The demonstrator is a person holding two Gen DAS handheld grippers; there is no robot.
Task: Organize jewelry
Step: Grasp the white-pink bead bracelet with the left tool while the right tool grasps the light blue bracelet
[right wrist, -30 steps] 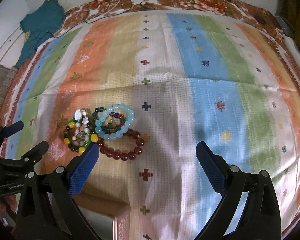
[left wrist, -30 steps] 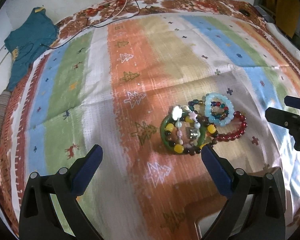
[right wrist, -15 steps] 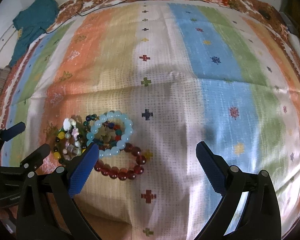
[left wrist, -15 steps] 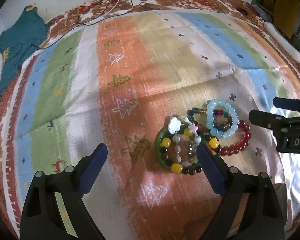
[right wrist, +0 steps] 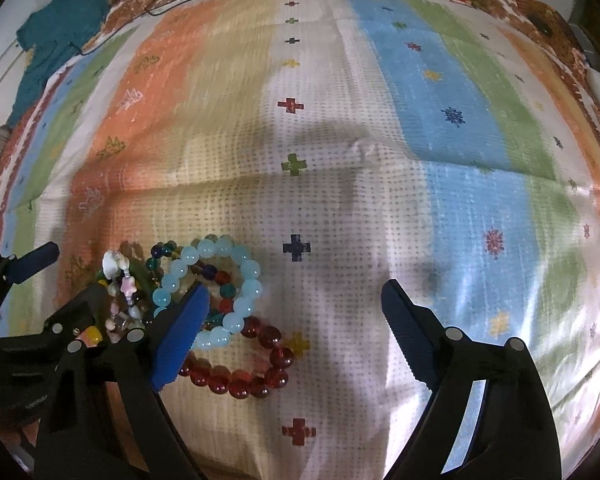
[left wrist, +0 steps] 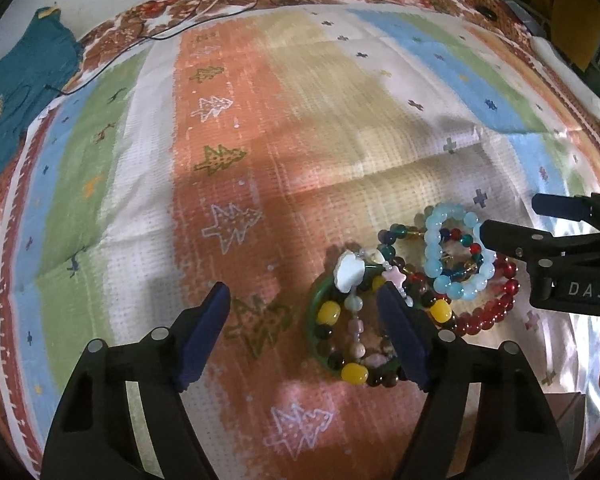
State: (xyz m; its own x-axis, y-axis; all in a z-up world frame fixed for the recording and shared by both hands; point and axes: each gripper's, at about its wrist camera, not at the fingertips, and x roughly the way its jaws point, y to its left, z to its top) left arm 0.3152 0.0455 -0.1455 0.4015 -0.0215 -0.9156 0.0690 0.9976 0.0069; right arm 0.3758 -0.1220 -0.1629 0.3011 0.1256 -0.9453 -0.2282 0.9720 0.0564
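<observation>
2 hand-held grippers are seen over a striped cloth (left wrist: pixel 228 128) printed with small trees and crosses, on which a cluster of bracelets is gathered. In the left wrist view, the left gripper (left wrist: pixel 305 316) is held above the cloth with its jaws apart and nothing pinched; its jaws have just been closing. Its right blue pad overlaps the near-left part of the cluster, over a green bangle (left wrist: pixel 313 320) that is crossed by a strand with yellow beads (left wrist: pixel 353 372) and a string of pale charms (left wrist: pixel 349 274); whether the pad touches them cannot be told.

Just right of these, a light blue bead bracelet (left wrist: pixel 455 258) is laid over a multicoloured bead bracelet (left wrist: pixel 387 236), and a red bead bracelet (left wrist: pixel 487 312) is seen at the near-right side, touching the light blue one.

In the right wrist view, the right gripper (right wrist: pixel 296 320) is also spread wide with nothing clamped, and its jaws have just been closing. Its left blue pad lies over the near edge of the light blue ring, while the red beads are seen between the 2 fingers, near the left one. Bare white cloth is seen around the right finger.

A teal garment (left wrist: pixel 24 80) and thin cables (left wrist: pixel 204 4) are seen at the far-left edge, well apart from the jewelry.
</observation>
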